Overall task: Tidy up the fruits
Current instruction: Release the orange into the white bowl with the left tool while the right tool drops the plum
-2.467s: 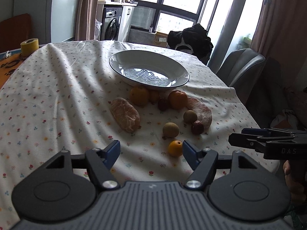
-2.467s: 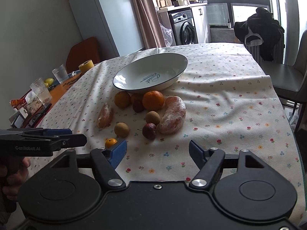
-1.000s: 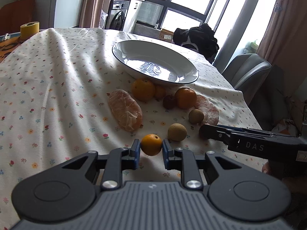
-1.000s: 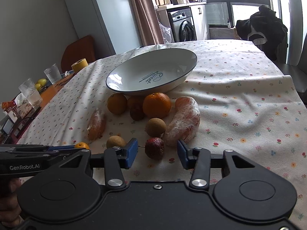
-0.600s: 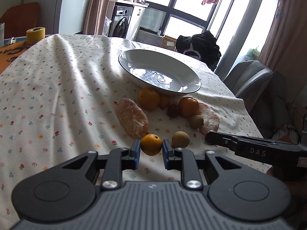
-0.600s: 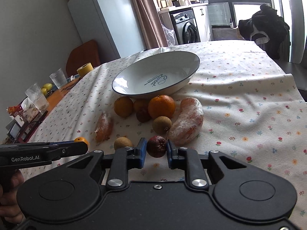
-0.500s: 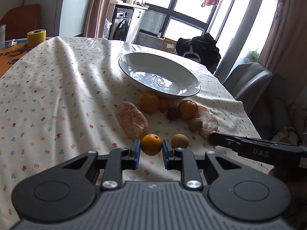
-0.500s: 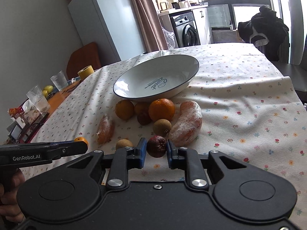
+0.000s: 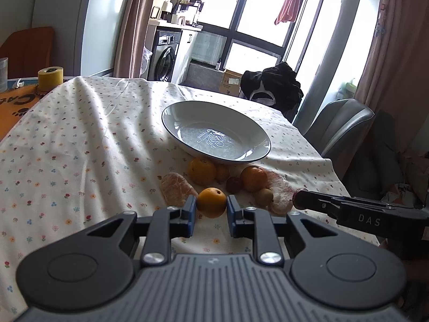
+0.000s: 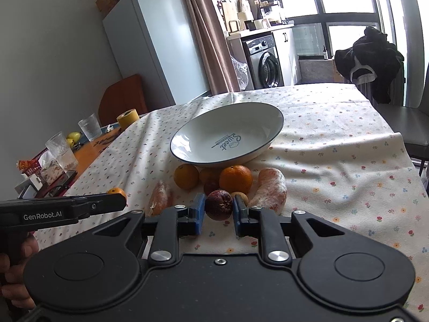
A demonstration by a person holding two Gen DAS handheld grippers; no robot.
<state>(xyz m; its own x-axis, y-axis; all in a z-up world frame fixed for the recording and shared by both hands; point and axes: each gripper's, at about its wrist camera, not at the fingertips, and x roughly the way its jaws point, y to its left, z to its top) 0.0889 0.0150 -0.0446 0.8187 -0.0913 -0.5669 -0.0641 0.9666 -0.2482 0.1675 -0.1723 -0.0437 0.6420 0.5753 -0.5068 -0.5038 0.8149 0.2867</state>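
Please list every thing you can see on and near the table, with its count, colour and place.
Small orange: 1, orange, between left gripper fingers.
Dark fruit: 1, dark red, between right gripper fingers.
Plate: 1, white, dark rim, empty, behind fruit.
Oranges: 2 large, orange, on cloth before plate.
Peeled citrus: 2, pale orange, either side of pile.
Tablecloth: 1, white, floral.
Tape roll: 1, yellow, far left.
Glasses: 2, clear, left edge.
Left gripper: black, blue pads.
Right gripper: same.
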